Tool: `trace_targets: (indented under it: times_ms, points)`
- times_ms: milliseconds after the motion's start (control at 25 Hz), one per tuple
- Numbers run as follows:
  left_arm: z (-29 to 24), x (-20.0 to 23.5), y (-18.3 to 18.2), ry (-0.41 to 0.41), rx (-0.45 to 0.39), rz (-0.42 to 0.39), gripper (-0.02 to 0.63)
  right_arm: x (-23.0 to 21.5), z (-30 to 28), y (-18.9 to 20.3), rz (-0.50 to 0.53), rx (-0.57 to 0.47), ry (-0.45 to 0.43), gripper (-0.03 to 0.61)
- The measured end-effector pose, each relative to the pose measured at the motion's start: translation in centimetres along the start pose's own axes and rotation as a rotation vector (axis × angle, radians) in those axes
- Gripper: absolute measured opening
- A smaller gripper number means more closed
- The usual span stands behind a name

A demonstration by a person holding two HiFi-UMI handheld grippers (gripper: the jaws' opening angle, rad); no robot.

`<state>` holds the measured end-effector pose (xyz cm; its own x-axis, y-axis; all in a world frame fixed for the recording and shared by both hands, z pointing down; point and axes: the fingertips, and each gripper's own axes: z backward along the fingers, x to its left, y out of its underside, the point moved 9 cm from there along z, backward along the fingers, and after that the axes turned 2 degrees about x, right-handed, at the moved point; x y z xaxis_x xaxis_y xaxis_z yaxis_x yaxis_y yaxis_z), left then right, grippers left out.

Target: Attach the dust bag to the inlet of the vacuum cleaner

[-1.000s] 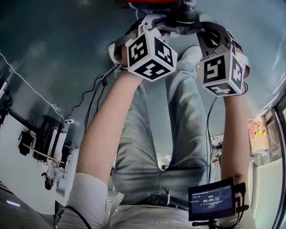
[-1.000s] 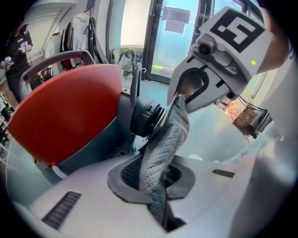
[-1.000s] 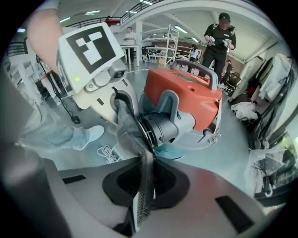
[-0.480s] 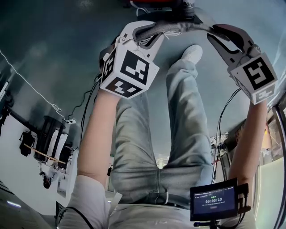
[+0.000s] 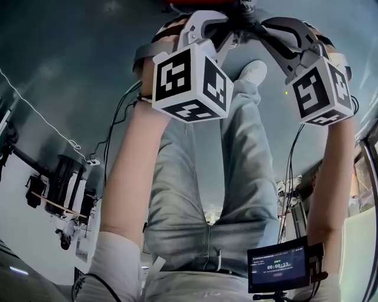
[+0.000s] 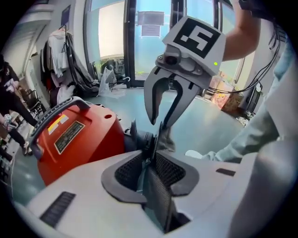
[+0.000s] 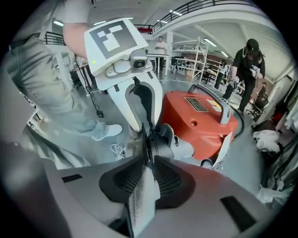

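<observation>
The red vacuum cleaner (image 6: 70, 135) (image 7: 200, 118) stands on the floor, only its top edge (image 5: 201, 3) showing in the head view. A grey dust bag (image 6: 168, 139) (image 7: 132, 143) hangs with its flat collar at the dark inlet (image 6: 139, 138) (image 7: 160, 139). My left gripper (image 6: 148, 155) (image 5: 227, 29) (image 7: 142, 123) and right gripper (image 7: 148, 153) (image 5: 269, 26) (image 6: 160, 122) meet over that collar from opposite sides. Both sets of jaws have just been opening, the right easing back a little. Both are open, and the collar's edge lies by the tips with no pad pressing on it.
The person's legs and a white shoe (image 5: 253, 72) stand just behind the inlet. A coiled cord (image 7: 118, 151) lies by the shoe and a white cable (image 5: 41, 115) crosses the floor at left. A small screen (image 5: 277, 268) hangs at the waist. A person (image 7: 247, 60) stands beyond the vacuum.
Both grippers sat close together with jaws shut a second ago. They swung apart with jaws wide, then rolled back toward each other and rose slightly.
</observation>
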<state>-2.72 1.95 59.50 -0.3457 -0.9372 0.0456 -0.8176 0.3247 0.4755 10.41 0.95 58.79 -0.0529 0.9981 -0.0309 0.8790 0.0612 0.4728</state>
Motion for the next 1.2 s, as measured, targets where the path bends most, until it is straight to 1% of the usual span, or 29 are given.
trace_targets:
  times_ms: [80, 120, 200, 280, 320, 360, 400, 440, 480, 520, 560, 600, 640, 680, 720, 760, 800, 840, 880, 920, 960, 1000, 1040, 1080, 1120, 1160, 1200]
  points:
    - [-0.3, 0.1, 0.0, 0.033, 0.002, 0.002, 0.086, 0.0, -0.1, 0.1, 0.0, 0.021, -0.02, 0.075]
    - [-0.4, 0.0, 0.0, 0.048, 0.003, -0.004, 0.047, 0.1, -0.2, 0.1, 0.001, 0.028, -0.032, 0.025]
    - [-0.5, -0.4, 0.0, 0.052, 0.008, -0.022, 0.038, 0.3, -0.2, -0.2, 0.024, 0.037, -0.036, 0.018]
    - [-0.3, -0.5, 0.1, 0.041, 0.01, -0.012, 0.038, 0.4, 0.0, -0.6, 0.069, 0.077, -0.027, 0.014]
    - [-0.2, -0.4, 0.4, 0.038, 0.001, 0.018, 0.038, 0.4, 0.0, -1.0, 0.092, 0.099, -0.019, 0.014]
    - [-0.1, -0.3, 0.9, 0.04, -0.015, 0.064, 0.037, 0.3, -0.1, -1.4, 0.103, 0.11, -0.015, 0.014]
    - [0.0, -0.2, 1.3, 0.043, -0.03, 0.113, 0.037, 0.2, -0.3, -1.6, 0.096, 0.108, -0.017, 0.014]
    - [0.1, -0.1, 1.4, 0.044, -0.033, 0.144, 0.037, 0.1, -0.4, -1.5, 0.07, 0.093, -0.028, 0.014]
    - [0.3, -0.2, 1.1, 0.038, -0.018, 0.142, 0.034, 0.0, -0.5, -1.1, 0.031, 0.067, -0.043, 0.014]
    - [0.4, -0.5, 0.5, 0.027, 0.012, 0.104, 0.026, 0.0, -0.5, -0.6, -0.005, 0.042, -0.054, 0.014]
    - [0.4, -0.7, 0.0, 0.016, 0.041, 0.055, 0.022, 0.1, -0.5, -0.4, -0.022, 0.035, -0.054, 0.015]
    - [0.4, -0.8, -0.2, 0.014, 0.053, 0.029, 0.023, 0.2, -0.5, -0.5, -0.009, 0.056, -0.041, 0.014]
    - [0.3, -0.6, 0.1, 0.022, 0.042, 0.041, 0.024, 0.4, -0.5, -1.1, 0.026, 0.096, -0.02, 0.014]
    - [0.3, -0.3, 0.8, 0.033, 0.016, 0.08, 0.025, 0.6, -0.6, -1.8, 0.065, 0.134, -0.002, 0.014]
    - [0.3, 0.0, 1.5, 0.039, -0.012, 0.12, 0.025, 0.8, -0.6, -2.2, 0.082, 0.147, 0.004, 0.014]
    - [0.3, 0.1, 1.8, 0.036, -0.025, 0.131, 0.026, 0.8, -0.6, -2.2, 0.07, 0.134, 0.0, 0.014]
    - [0.3, 0.0, 1.5, 0.026, -0.011, 0.104, 0.025, 0.7, -0.5, -1.8, 0.037, 0.113, -0.01, 0.014]
    - [0.3, -0.3, 0.9, 0.02, 0.023, 0.057, 0.025, 0.7, -0.4, -1.3, 0.006, 0.104, -0.016, 0.014]
    - [0.2, -0.6, 0.3, 0.021, 0.053, 0.023, 0.023, 0.7, -0.4, -1.0, -0.009, 0.118, -0.013, 0.014]
    - [0.1, -0.7, 0.1, 0.03, 0.065, 0.026, 0.023, 0.7, -0.5, -1.2, -0.002, 0.149, -0.002, 0.014]
    - [0.0, -0.6, 0.4, 0.044, 0.056, 0.064, 0.025, 0.9, -0.7, -1.6, 0.018, 0.183, 0.012, 0.014]
    - [-0.1, -0.4, 1.0, 0.058, 0.032, 0.123, 0.025, 1.0, -0.9, -2.0, 0.03, 0.199, 0.017, 0.014]
    - [-0.1, -0.2, 1.6, 0.064, 0.004, 0.177, 0.025, 1.0, -1.1, -2.1, 0.011, 0.185, 0.007, 0.014]
    - [-0.3, 0.0, 2.0, 0.062, -0.018, 0.205, 0.025, 0.8, -1.2, -1.9, -0.039, 0.147, -0.009, 0.014]
    - [-0.5, 0.0, 2.0, 0.055, -0.024, 0.198, 0.026, 0.5, -1.2, -1.3, -0.108, 0.101, -0.022, 0.015]
    - [-0.7, 0.1, 1.7, 0.05, -0.017, 0.169, 0.025, 0.3, -1.1, -0.9, -0.17, 0.067, -0.022, 0.015]
    - [-0.9, 0.2, 1.5, 0.055, -0.007, 0.145, 0.025, 0.2, -1.1, -0.6, -0.205, 0.045, -0.008, 0.015]
